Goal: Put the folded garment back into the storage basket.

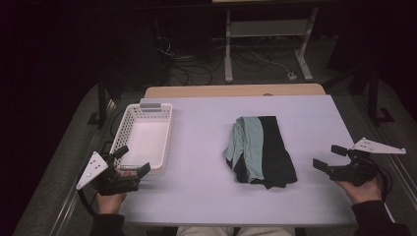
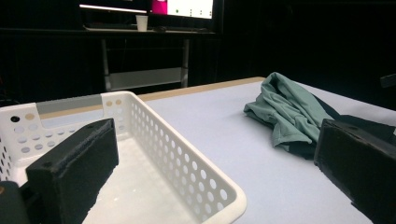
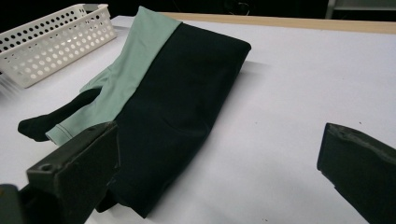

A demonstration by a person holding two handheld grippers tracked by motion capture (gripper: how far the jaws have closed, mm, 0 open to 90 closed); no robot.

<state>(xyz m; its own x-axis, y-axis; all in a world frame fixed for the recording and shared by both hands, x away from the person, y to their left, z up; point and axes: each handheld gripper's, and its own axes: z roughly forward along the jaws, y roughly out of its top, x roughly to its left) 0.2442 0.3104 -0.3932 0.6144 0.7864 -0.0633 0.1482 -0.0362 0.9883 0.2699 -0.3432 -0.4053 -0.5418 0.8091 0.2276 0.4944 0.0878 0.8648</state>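
The folded garment (image 1: 263, 152) lies on the right half of the white table (image 1: 206, 187), well apart from both grippers. It is soft, matte cloth in two colours: a black layer forming a rough rectangle with a rounded fold at its far end, and a sage-green layer lying over its left side, looser and rumpled, with a hemmed edge. In the right gripper view the black cloth (image 3: 177, 102) looks smooth and thick, and a narrow black strip pokes out from under the green at the near left. In the left gripper view the green part (image 2: 287, 109) bunches in soft creases on top of the black.

A white plastic basket (image 1: 120, 129) stands on the left part of the table, oblong, with walls pierced by rows of round holes and a grey strip at its far rim. No readable writing shows on anything.

The left gripper (image 1: 132, 161) is held at the basket's near end, its blocky black jaws spread wide with nothing between them. The right gripper (image 1: 330, 157) is held near the table's right edge, to the right of the garment, jaws likewise spread and empty. Each carries a grey three-cornered plate.
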